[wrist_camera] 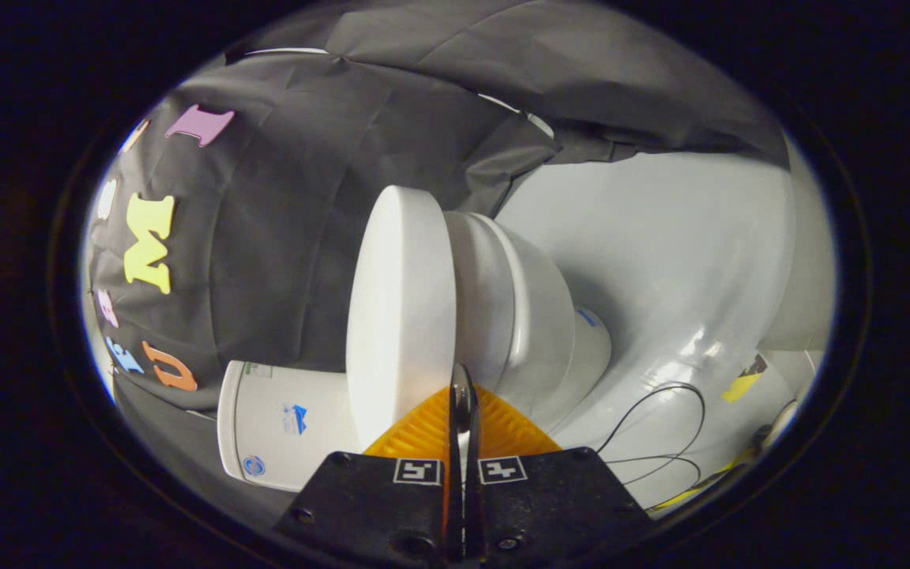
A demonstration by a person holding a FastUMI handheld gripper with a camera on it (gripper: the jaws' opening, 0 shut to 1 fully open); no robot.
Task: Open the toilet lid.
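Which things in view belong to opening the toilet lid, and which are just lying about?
For the job:
- round white plastic toilet lid, just ahead of the fingertips
- white ceramic toilet bowl under it
- white cistern tank behind the lid
- gripper, fingers closed together, nothing between them

Lying about:
- thin black cable looped on the grey floor
- yellow tape scrap

Gripper (463, 387) fingers pressed together to a thin slit, nothing between them, tips pointing forward and meeting in a narrow wedge, both mounts level side by side.
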